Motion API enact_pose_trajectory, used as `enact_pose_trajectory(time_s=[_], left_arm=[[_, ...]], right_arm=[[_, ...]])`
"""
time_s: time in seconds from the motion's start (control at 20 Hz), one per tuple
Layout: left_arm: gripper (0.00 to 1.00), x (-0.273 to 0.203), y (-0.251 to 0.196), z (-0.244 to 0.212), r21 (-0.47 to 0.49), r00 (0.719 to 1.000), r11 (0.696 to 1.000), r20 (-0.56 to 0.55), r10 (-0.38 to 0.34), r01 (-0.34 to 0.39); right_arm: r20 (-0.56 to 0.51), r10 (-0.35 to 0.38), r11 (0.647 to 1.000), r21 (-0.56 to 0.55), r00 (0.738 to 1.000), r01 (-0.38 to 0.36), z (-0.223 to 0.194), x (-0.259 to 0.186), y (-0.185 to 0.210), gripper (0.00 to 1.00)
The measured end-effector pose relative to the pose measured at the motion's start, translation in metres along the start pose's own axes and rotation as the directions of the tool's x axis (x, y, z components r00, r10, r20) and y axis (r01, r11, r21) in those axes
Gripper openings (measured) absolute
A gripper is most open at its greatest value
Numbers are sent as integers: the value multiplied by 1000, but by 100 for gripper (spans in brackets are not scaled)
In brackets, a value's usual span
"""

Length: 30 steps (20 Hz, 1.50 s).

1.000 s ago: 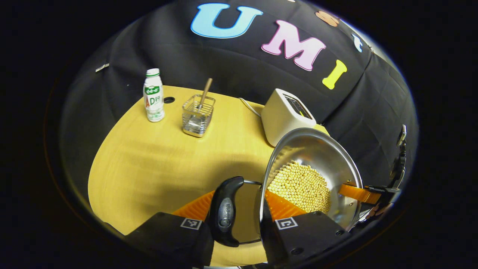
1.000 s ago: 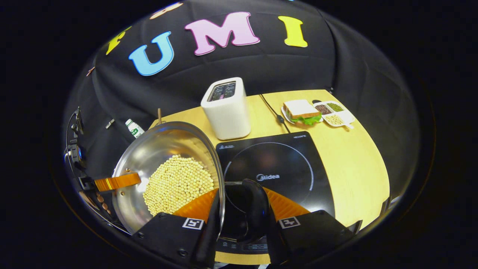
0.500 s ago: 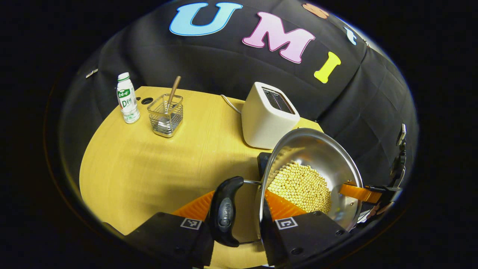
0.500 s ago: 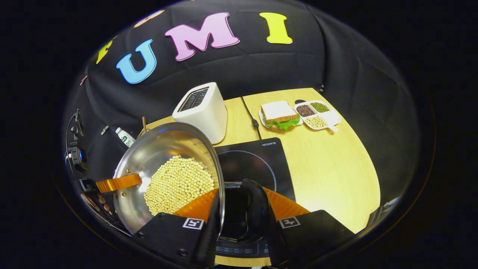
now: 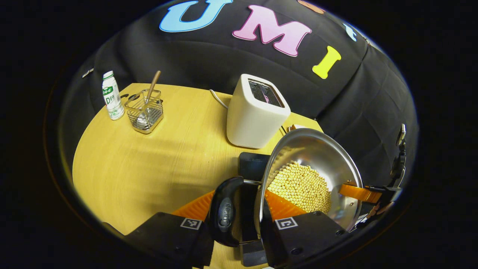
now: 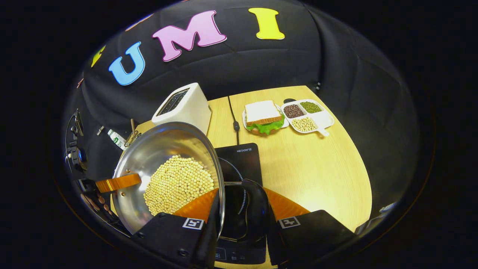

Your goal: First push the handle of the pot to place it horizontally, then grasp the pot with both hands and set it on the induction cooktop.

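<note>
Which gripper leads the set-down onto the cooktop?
Right, slightly, though both carry. The right gripper holds the pot's black handle directly over the induction cooktop; the left gripper sits at the cooktop's near edge, mostly over table.

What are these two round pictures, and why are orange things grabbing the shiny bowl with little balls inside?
A person holds two grabbing tools, each with a small camera looking along its orange jaws. One picture comes from the left gripper, the other from the right gripper. The shiny bowl is a round steel pot filled with pale yellow beans. Each tool pinches one of its black side handles, so the pot hangs above the yellow wooden table. Below it lies the flat black induction cooktop. Also there: a white toaster, a sandwich on a plate and a white bottle.
</note>
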<state>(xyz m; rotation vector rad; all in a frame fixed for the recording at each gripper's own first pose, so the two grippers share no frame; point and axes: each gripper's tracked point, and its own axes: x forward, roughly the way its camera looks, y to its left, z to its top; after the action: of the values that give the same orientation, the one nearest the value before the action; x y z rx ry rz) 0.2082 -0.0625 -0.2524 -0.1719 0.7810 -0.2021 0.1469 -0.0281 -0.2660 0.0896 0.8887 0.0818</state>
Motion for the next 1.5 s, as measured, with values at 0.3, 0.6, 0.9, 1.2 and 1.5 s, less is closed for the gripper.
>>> enact_pose_trajectory(time_s=[0.3,0.6,0.9,1.2,1.5], left_arm=[[57,20,-15,-3,-10,1000,1000,1,16,-16],[57,36,-16,0,-1,1000,1000,10,25,-25],[57,46,-13,-5,-13,1000,1000,4,27,-27],[57,53,-8,-14,-42,1000,999,-12,22,-22],[62,54,-7,-18,16,999,999,-25,48,-48]], right_arm=[[-26,8,1000,-8,1000,-8,5,20,-20,58],[-42,3,1000,-5,999,-3,4,35,-28,58],[-58,-2,1000,-13,998,1,0,45,-30,58],[-50,-6,999,-32,999,4,1,52,-31,53],[-51,-8,999,-37,999,7,1,50,-32,59]])
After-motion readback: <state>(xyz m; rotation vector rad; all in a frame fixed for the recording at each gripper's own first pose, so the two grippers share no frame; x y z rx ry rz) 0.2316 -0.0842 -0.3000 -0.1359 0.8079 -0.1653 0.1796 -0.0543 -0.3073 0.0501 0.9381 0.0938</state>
